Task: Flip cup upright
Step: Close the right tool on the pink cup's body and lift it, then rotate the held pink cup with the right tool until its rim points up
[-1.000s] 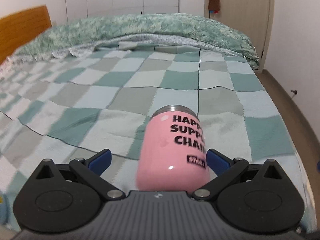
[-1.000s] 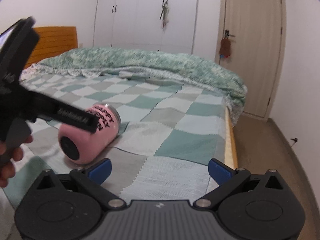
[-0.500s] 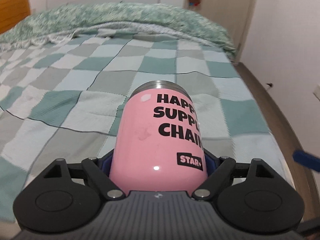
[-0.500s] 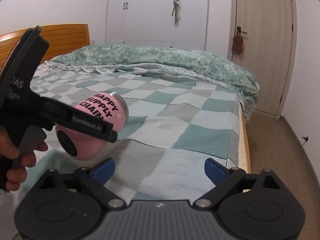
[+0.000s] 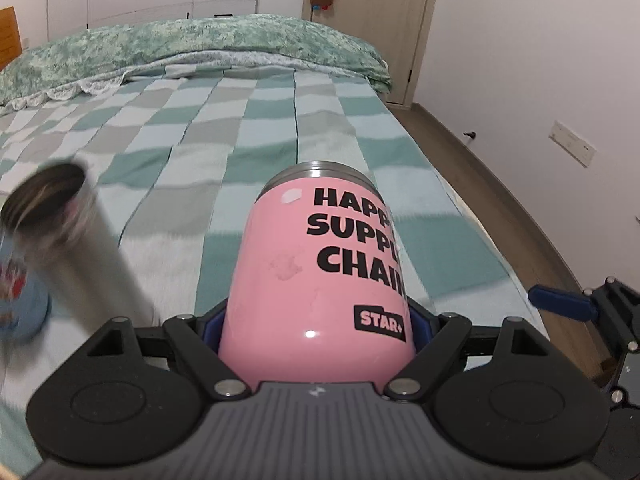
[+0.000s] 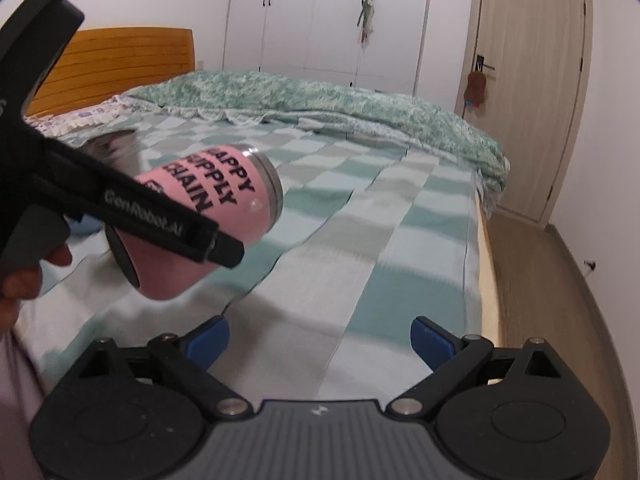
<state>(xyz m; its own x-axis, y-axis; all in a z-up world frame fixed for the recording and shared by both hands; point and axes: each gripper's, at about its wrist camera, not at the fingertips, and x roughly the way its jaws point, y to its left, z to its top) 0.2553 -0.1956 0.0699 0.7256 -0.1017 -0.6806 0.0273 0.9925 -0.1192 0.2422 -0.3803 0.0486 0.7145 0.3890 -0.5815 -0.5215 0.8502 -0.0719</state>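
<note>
A pink cup [image 5: 320,276] with black lettering and a steel rim is held between the blue pads of my left gripper [image 5: 316,330], which is shut on its lower body. In the right wrist view the pink cup [image 6: 224,196] is lifted off the bed and tilted, rim pointing up and to the right, with the left gripper's black arm [image 6: 160,216] across it. My right gripper [image 6: 316,338] is open and empty, low over the near part of the bed, to the right of the cup.
The checked green and grey bedspread [image 6: 360,240] covers the bed. A steel tumbler [image 5: 68,240] stands at the left, blurred, beside a blue object [image 5: 20,304]. A rumpled green quilt [image 5: 200,44] lies at the back. The bed's right edge meets a wooden floor [image 6: 540,280].
My left gripper closed on the pink cup and lifted it off the bed, tilting its rim upward. The steel tumbler came into the left view. The right gripper stayed open.
</note>
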